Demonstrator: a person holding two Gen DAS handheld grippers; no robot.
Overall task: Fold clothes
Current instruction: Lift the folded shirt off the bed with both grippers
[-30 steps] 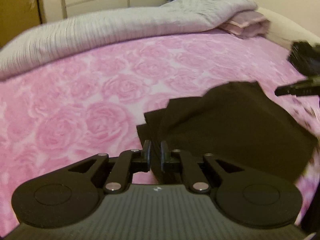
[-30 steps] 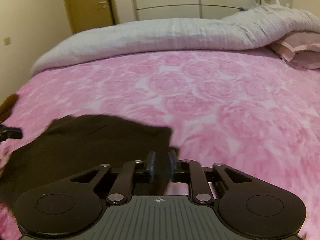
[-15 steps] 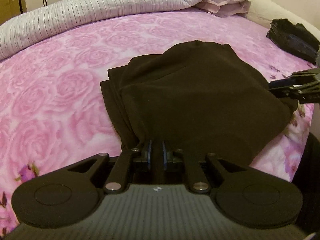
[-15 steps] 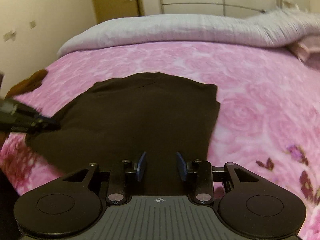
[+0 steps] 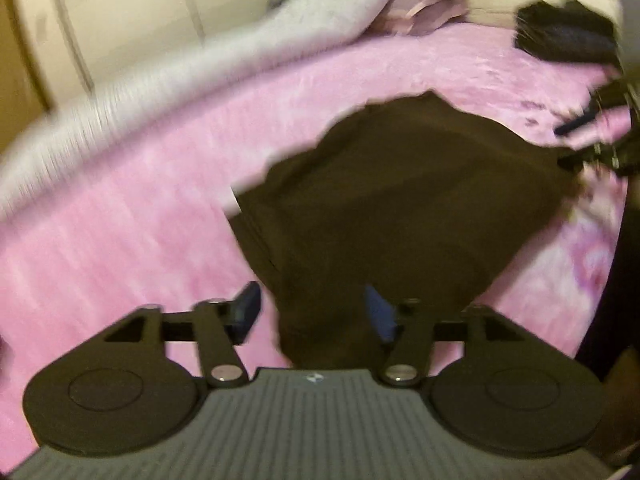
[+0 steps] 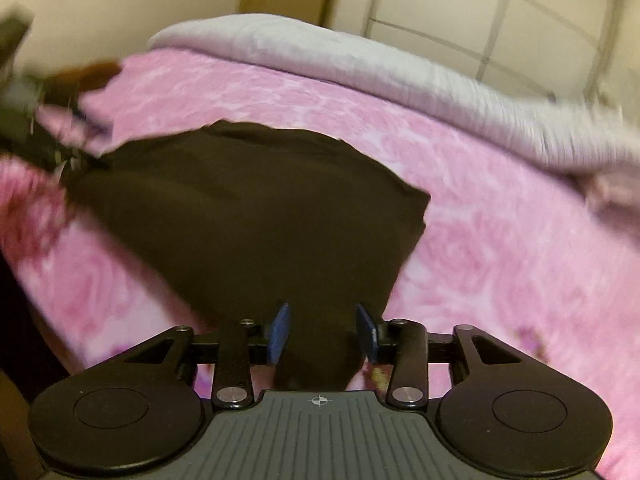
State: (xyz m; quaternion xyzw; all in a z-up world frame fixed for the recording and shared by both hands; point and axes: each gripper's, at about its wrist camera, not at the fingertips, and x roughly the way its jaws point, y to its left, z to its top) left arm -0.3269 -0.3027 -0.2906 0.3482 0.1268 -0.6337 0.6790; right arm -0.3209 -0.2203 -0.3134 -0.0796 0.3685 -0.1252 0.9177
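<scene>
From the left wrist, my left tool (image 5: 310, 310) stands with its blue pads wide apart, holding nothing, and the near corner of the dark brown garment (image 5: 400, 208) lies in the gap between them. The garment rests on the pink rose bedspread (image 5: 120, 220), near the edge of the bed, and its left side shows stacked layers, so it is already folded over at least once. Far right, my right tool (image 5: 580, 140) sits at the garment's other corner, too blurred here to read. A second dark bundle (image 5: 568, 36) lies well apart near the far edge, and a grey blanket (image 5: 200, 76) is rolled along the back.

From the right wrist, my right tool (image 6: 322, 332) is also spread wide and empty, with the garment (image 6: 248, 216) running between its pads down to the tool body. The cloth lies flat and roughly square, edges fairly even, one corner pointing right. My left tool (image 6: 60, 136) is a smear at the far left corner.

My judgement: both tools are free of the cloth with a fold laid down. This fits either a pause between folds or a finished fold. If another fold is wanted, it calls for closing on an edge through all layers and keeping them aligned. The fabric looks soft, matte and fairly thick, likely to hold a crease loosely.
</scene>
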